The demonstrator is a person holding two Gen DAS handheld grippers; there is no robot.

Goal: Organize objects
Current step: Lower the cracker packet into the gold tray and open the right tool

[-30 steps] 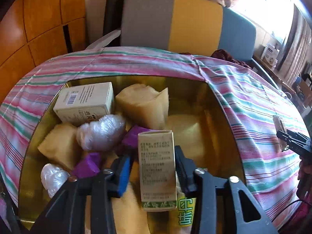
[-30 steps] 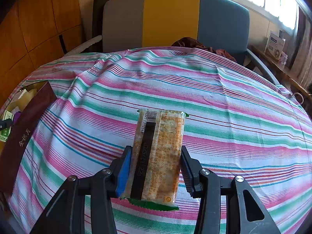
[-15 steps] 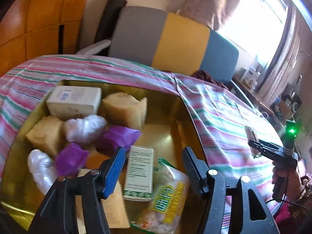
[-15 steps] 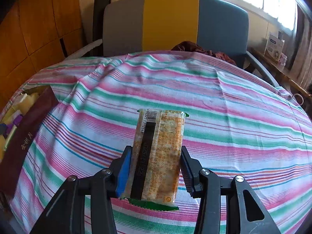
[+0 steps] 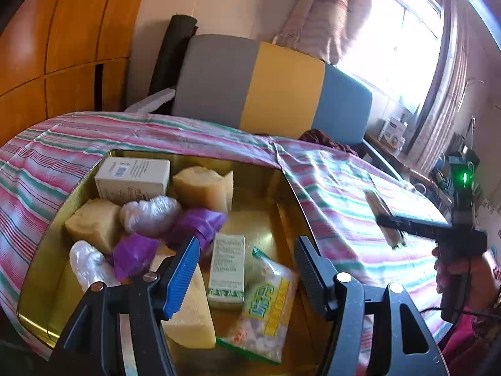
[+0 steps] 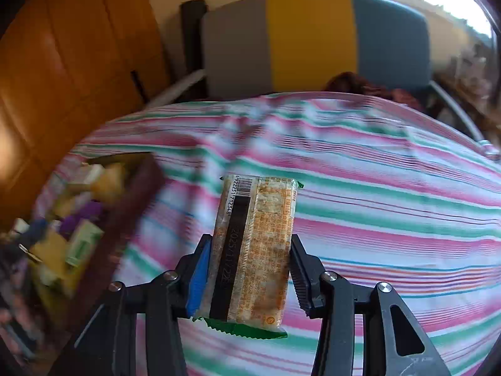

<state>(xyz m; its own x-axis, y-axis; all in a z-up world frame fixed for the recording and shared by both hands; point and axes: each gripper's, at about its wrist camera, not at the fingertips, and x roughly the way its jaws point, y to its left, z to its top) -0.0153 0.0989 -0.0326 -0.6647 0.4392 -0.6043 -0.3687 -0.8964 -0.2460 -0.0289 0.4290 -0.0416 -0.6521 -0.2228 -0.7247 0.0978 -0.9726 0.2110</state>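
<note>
Since a second ago my left tongs (image 5: 247,269) have let go of the small green-and-white box (image 5: 227,271) and pulled back from it; their jaws are opening, with nothing pressed between them, and the box lies flat in the gold tin (image 5: 47,250) just ahead of the tips, beside the yellow snack bag (image 5: 266,307) and the pale wedge (image 5: 188,307). Beyond the tongs the tin is crowded: a white carton (image 5: 133,177), clear-wrapped lumps (image 5: 150,216) and purple wrappers (image 5: 194,227), with one bare patch of gold floor ahead and to the right of the tips. Off to their right, my right tongs (image 5: 388,222) show over the striped cloth (image 5: 328,188). From the right wrist, my right tongs (image 6: 249,277) are clamped on the orange cracker packet (image 6: 255,250), which stands lengthwise between the pads and has come up off the cloth. The tin (image 6: 78,219), with its dark red wall (image 6: 125,219) nearest me, now sits closer on the left of these tongs, though blurred. I judge the box step finished and the packet's delivery in hand. Next I would carry the packet left, lift it over that red wall and aim for the bare patch, while drawing the left tongs aside to clear the way. The surface between is open; the wall is the only edge to mind.
</note>
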